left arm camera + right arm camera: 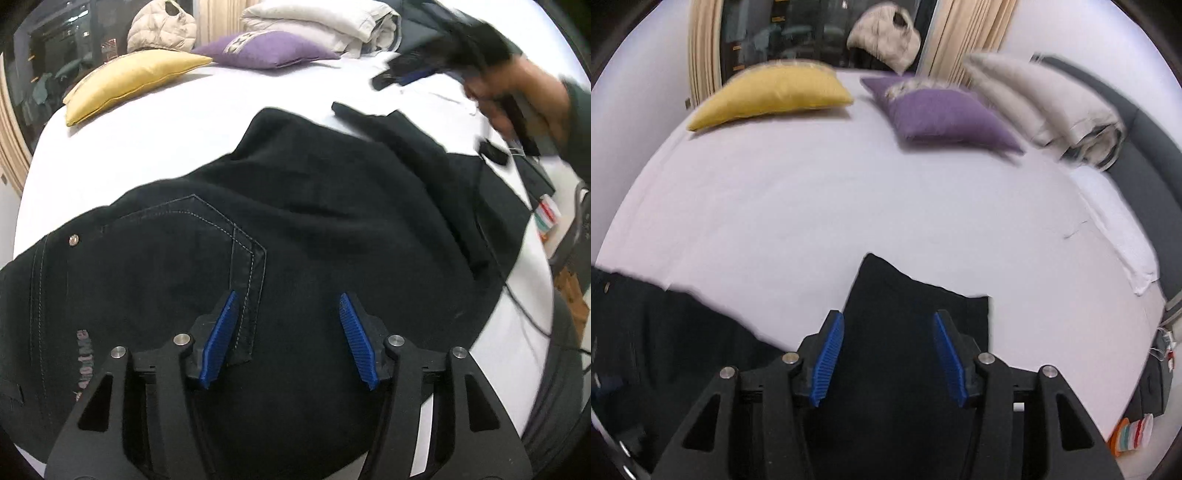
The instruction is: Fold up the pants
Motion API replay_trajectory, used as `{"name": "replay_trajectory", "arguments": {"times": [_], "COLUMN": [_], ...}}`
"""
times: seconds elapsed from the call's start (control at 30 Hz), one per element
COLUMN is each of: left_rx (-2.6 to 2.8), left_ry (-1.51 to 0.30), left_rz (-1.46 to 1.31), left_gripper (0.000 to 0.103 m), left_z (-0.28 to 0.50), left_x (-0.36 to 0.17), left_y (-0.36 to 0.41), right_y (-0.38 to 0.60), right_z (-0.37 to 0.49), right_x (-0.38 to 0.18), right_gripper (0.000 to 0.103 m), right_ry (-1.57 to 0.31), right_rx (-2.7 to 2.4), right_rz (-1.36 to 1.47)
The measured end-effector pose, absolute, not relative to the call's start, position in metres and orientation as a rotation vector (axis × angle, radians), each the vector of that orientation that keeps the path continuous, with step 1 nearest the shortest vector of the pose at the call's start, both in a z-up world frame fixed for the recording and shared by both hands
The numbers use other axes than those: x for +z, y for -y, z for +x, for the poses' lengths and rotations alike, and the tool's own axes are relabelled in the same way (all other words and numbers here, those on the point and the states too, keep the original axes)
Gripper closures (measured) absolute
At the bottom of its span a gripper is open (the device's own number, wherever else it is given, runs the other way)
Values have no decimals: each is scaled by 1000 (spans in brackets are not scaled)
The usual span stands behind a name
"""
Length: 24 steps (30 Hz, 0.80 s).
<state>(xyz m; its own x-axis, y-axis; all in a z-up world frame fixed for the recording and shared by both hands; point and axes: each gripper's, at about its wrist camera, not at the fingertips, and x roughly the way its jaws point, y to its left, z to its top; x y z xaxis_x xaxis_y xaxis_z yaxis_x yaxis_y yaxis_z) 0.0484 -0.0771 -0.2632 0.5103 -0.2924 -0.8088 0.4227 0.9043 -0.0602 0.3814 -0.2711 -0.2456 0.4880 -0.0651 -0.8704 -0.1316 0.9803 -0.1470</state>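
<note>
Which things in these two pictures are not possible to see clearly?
- Right gripper, left wrist view: motion blur hides its jaws.
- Pants, both views: the waist runs past the frame edge.
- Print on the pants, left wrist view: too faint to read.
- Pale bedding, right wrist view: smeared.

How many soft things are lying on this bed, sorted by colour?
Black: 1, the pants
Yellow: 1, a cushion
Purple: 1, a cushion
Cream: 2, a puffy jacket and a folded quilt
Total: 5
</note>
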Motion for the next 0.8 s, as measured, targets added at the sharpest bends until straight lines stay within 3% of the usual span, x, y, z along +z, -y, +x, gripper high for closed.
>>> {"name": "replay_trajectory", "arguments": {"times": [0.5,0.53,0.57,0.6,0.63,0.7,0.8], "left_rx": [-438,-438,-437,-436,-435,-433,-433], "left_ry": [-935,-934,-934,-933,-933,-933,-934], "left_rz": [208,207,207,208,209,207,207], "left_gripper": [44,44,44,44,44,44,44], "left_z": [47,48,49,47,47,50,49], "left_x": [-278,-278,-278,-278,-278,-279,-279], "left_y": [87,88,88,88,88,90,90], "right_y": [279,279,279,280,284,292,314], "right_z": [457,457,457,458,456,455,450], "right_x": [-318,-317,-316,-315,-312,-306,-288], "right_gripper": [51,57,72,80,81,95,97], "right_ry": [-1283,-1280,-1285,-1287,-1285,-1274,-1226], "right_rx": [-55,-36,-28,-26,-16,-7,-5], "right_rz": [-144,-147,-151,-151,-137,-109,-24]}}
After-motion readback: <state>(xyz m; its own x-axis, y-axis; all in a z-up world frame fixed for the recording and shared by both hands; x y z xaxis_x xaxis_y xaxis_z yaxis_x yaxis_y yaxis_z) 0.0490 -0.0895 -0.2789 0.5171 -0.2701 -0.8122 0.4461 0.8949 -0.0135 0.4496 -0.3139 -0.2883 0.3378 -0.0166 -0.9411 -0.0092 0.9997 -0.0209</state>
